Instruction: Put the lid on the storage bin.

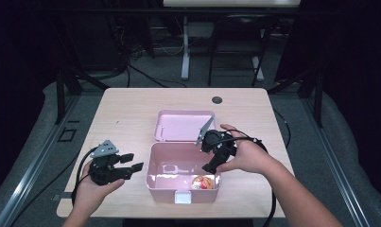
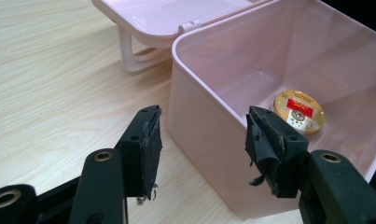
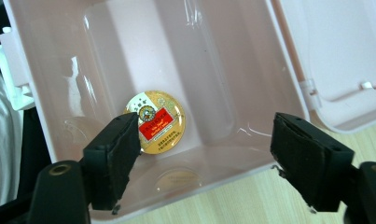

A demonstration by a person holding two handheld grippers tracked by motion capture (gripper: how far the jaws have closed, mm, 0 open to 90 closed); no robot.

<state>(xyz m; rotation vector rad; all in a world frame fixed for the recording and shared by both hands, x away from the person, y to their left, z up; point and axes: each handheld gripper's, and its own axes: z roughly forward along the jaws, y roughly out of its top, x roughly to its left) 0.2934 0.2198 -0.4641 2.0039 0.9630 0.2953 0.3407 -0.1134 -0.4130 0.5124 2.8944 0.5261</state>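
**Tin's in the box, lid not shut yet**

While the right claw hangs just above the far right rim of the pink box, its jaws stand wide apart with nothing between them. From the right gripper view you look straight down between the pads into the box, and the little round gold tin with the red label sits flat on the bottom, free of the claw. So I'd say the drop-off part is basically done: tin is inside, claw has no hold on it.

On the high view the tin lies toward 5 o'clock of the box floor, close to the near wall and the right wall. Rest of the box looks bare apart from glare on the plastic.

Left claw is parked at about 9 o'clock of the box, just beside its left wall but not touching as far as I can tell. Jaws open too, holding nothing. In the left gripper view the box corner stands right ahead of the gap between its pads.

What's left, my guess: the lid. It's flipped all the way back at 12 o'clock, lying open on the desk behind the box, hinge side against the far rim. The white latch at 6 o'clock is undone. So someone has to swing that lid over and clip it. Neither claw is on the lid right now, though the right one is nearer to it.
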